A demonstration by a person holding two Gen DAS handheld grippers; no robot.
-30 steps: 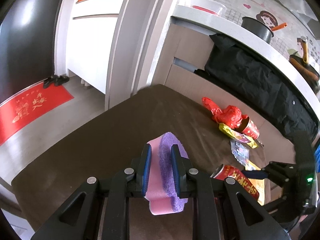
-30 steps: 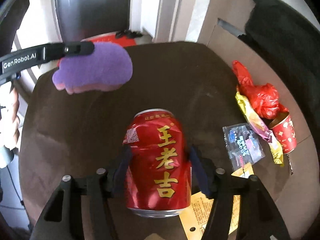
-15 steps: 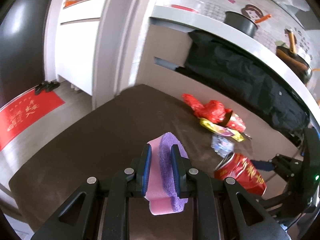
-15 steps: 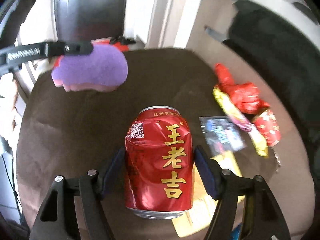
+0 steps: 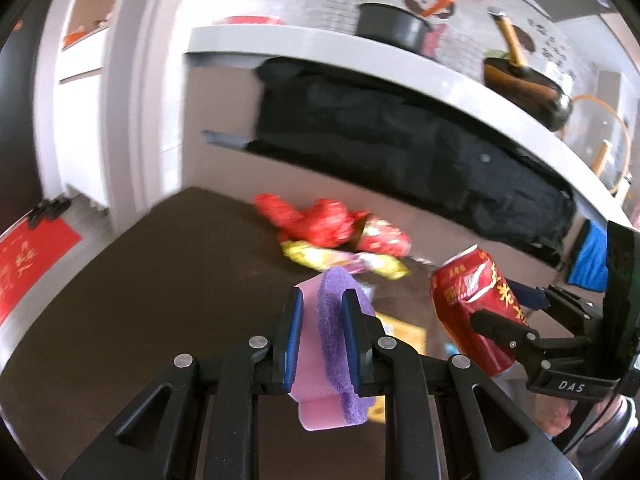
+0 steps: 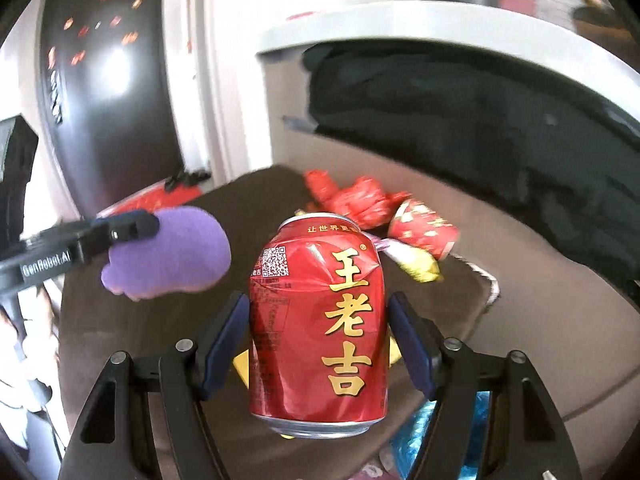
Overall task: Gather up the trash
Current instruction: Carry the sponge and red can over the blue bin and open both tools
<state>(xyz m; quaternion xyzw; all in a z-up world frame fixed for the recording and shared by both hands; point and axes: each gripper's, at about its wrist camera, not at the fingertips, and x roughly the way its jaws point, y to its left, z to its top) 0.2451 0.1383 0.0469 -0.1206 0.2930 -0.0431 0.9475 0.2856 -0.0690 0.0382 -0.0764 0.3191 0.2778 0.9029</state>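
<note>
While your right tool (image 6: 318,340) pinches the dented can (image 6: 318,320) aloft, a slackened squeeze could drop it; your left tool (image 5: 322,336) clamps a sponge (image 5: 334,344).

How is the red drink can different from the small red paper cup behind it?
The red can is held upright off the table in the right tongs; the paper cup lies on its side on the brown table. The can is shiny dented metal with large gold characters; the cup looks matte with small pale patterns. The can stands alone; the cup sits beside a crumpled red bag. Both are red.
</note>
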